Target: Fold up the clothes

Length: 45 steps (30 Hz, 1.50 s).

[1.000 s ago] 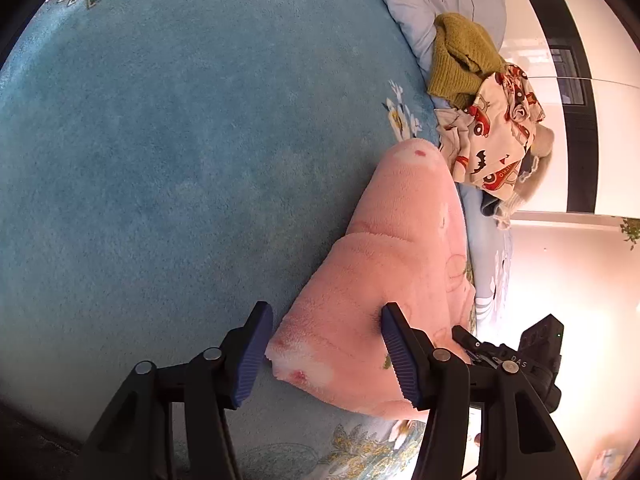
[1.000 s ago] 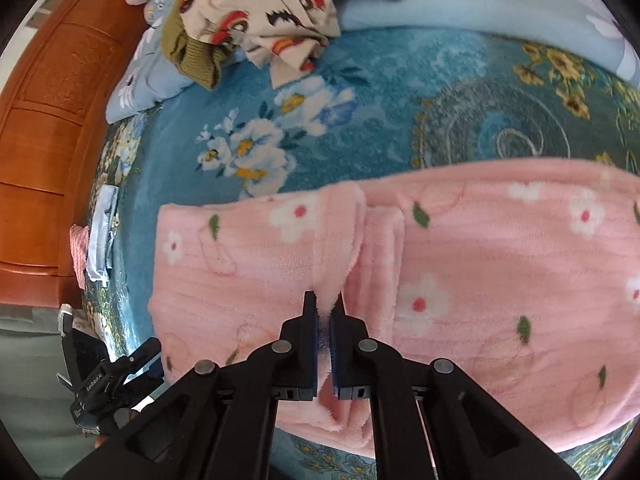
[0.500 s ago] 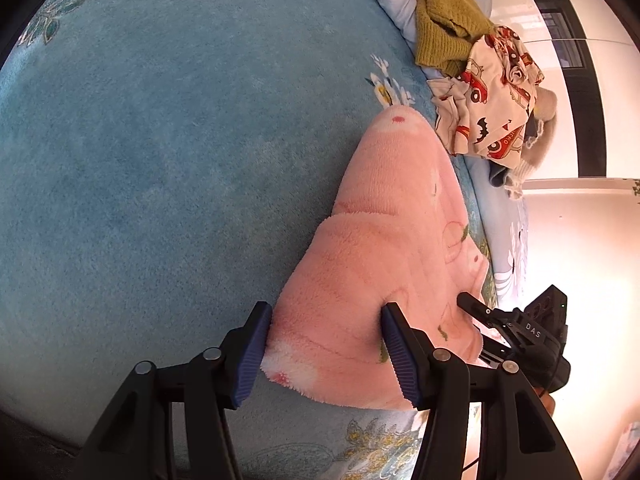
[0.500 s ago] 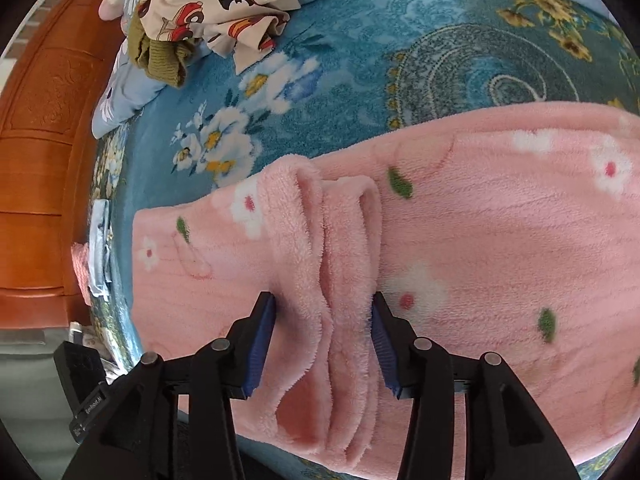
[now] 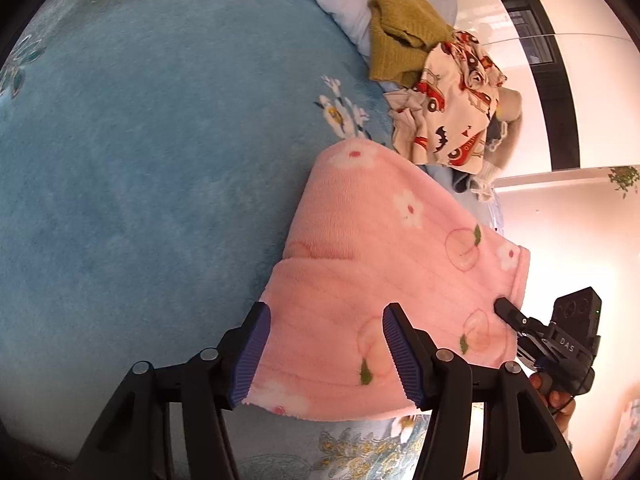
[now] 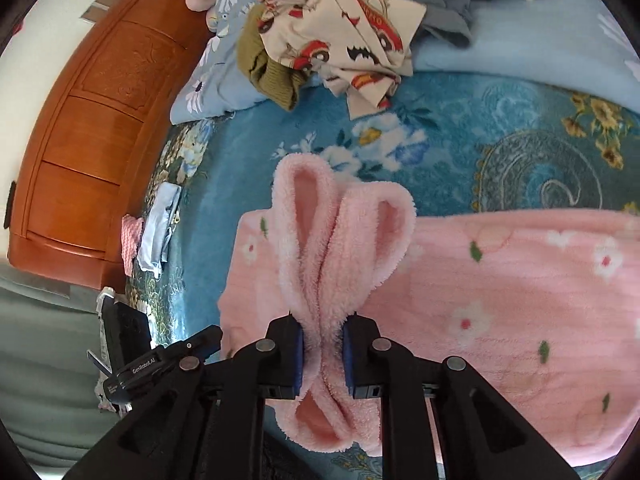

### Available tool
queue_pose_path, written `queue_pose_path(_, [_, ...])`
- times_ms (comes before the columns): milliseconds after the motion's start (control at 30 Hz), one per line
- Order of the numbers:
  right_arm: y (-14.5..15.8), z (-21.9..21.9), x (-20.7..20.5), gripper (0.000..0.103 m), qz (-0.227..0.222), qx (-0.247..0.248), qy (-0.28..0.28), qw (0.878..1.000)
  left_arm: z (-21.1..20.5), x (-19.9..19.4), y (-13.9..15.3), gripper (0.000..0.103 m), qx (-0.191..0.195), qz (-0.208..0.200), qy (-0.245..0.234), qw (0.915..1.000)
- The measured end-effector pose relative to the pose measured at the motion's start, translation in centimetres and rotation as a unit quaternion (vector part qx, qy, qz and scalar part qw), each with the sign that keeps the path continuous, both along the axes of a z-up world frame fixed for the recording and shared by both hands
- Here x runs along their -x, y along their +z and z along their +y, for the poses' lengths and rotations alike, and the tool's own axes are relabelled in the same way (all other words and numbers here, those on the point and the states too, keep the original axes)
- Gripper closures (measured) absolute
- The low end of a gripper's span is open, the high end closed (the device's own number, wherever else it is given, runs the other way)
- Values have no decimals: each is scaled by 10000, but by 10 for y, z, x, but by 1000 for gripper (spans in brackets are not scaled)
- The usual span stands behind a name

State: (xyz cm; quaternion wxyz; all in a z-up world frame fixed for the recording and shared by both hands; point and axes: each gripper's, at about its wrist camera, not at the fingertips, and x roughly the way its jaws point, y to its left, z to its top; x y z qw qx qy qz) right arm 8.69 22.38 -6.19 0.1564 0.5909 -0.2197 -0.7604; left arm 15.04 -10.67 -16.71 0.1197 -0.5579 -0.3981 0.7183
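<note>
Right claw point(image 6: 323, 354) re-clamped on pink fleece point(image 6: 500, 300) | left claw point(image 5: 328, 354) wide | fleece's far end cropped

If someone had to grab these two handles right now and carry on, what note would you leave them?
Right tool: shut on a bunched fold of the pink fleece garment.
Left tool: open, straddling the garment's near edge, gripping nothing.
Garment lies partly folded on the blue blanket.
Unfolded pile waits near the pillow.
Left: finish this fold, lay it flat, then do the pile.
</note>
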Motion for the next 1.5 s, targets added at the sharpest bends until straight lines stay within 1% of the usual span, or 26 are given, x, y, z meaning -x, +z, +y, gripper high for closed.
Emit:
queue_pose_path(33, [-1,9,-1,87,-46,-117,-60,9999,4,5,-1,39,91,-17,-72,9999])
queue_pose_path(100, [-18,24,-5,87,-372,-358,-215,9984,11,13,-6,39,342,-107,-233,9991])
queue_pose_path(133, [-29,30,-8,87,-541,-352,-310,9974,13,16,-11,39,479,-199,-297,9982])
queue_pose_path(200, [-53,39,-14,87,-861,-314,-480,9946,15,18,-20,39,586,-395,-362,9968])
queue_pose_path(300, [-84,48,-22,87,-1304,-288,-702,9886,11,19,-30,39,462,-546,-352,9968])
queue_pose_path(400, [-97,57,-27,86,-1454,-129,-939,9848,15,22,-35,40,388,-600,-397,9967])
queue_pose_path(433, [-98,59,-27,86,-1473,-79,-982,9842,18,20,-35,41,354,-604,-392,9968])
queue_pose_path(467, [-98,59,-27,86,-1483,-88,-979,9840,19,17,-34,42,301,-581,-384,9971])
queue_pose_path(500, [-98,59,-27,86,-1492,-105,-969,9840,21,17,-33,45,256,-533,-376,9975])
queue_pose_path(533, [-98,60,-27,86,-1501,-123,-960,9839,22,17,-32,55,211,-484,-369,9979])
queue_pose_path(567, [-97,58,-27,86,-1505,-164,-942,9840,24,16,-30,59,201,-442,-371,9981])
queue_pose_path(633, [-95,56,-25,86,-1496,-276,-909,9842,29,16,-25,77,411,-372,-424,9976])
queue_pose_path(667, [-93,54,-25,86,-1458,-366,-903,9845,31,16,-21,78,511,-337,-439,9972])
queue_pose_path(733, [-88,49,-25,86,-1382,-568,-856,9851,32,16,-16,81,551,-286,-344,9975])
queue_pose_path(800, [-83,44,-25,86,-1357,-781,-815,9843,33,16,-9,83,569,-195,-259,9979])
queue_pose_path(867, [-78,40,-23,86,-1352,-865,-815,9837,32,16,-1,85,645,-49,-227,9976])
queue_pose_path(1033, [-60,25,-15,86,-1201,-924,-716,9859,17,25,20,87,717,236,83,9971])
queue_pose_path(1133, [-50,8,-3,86,-1137,-906,-645,9873,-1,32,28,87,628,343,171,9973])
queue_pose_path(1233, [-41,-17,14,86,-1017,-813,-483,9903,-32,37,35,87,537,420,299,9972])
queue_pose_path(1333, [-34,-58,37,86,-856,-636,-175,9941,-74,39,40,87,537,428,417,9968])
queue_pose_path(1400, [-32,-90,50,86,-769,-488,45,9958,-105,36,42,87,654,396,455,9960])
queue_pose_path(1500, [-28,-139,63,86,-644,-129,355,9972,-148,27,48,87,1021,343,523,9928])
